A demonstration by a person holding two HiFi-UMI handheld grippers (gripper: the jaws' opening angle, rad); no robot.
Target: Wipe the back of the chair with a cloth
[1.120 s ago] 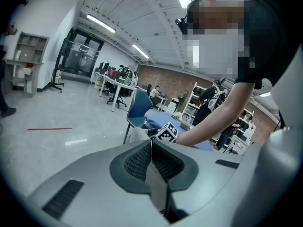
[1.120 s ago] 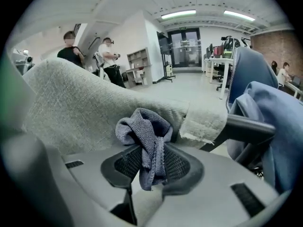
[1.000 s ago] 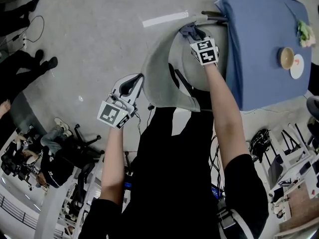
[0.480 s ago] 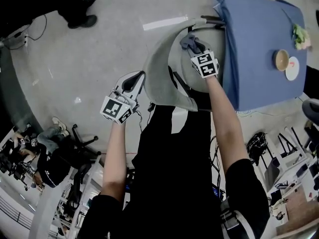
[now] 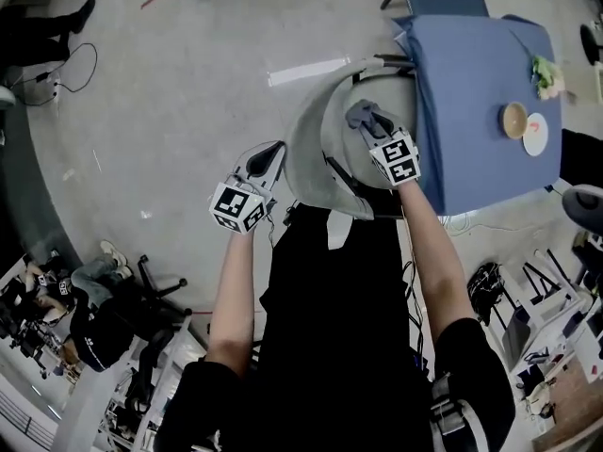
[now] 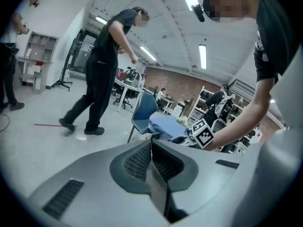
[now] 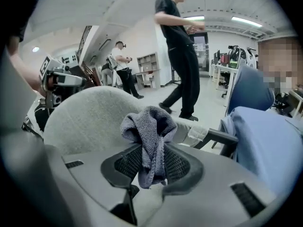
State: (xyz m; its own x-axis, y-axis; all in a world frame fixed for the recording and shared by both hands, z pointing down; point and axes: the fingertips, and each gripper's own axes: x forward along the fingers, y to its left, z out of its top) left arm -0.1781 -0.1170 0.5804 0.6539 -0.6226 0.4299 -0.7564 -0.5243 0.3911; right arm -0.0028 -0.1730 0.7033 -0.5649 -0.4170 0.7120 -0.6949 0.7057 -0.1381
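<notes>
While the right gripper [image 7: 151, 163] clamps its jaws on a bunched grey cloth [image 7: 150, 124], the rag sits just in front of the inner curve of the grey chair back [image 7: 87, 112]; contact cannot be confirmed. Soft, light and limp, the cloth likely needs a firm pinch at its gathered middle, leaving a loose fold to press flat. The left gripper [image 6: 151, 161], jaws together on nothing, hangs outside the backrest. A blue-draped table [image 5: 480, 92] stands just beyond.
</notes>
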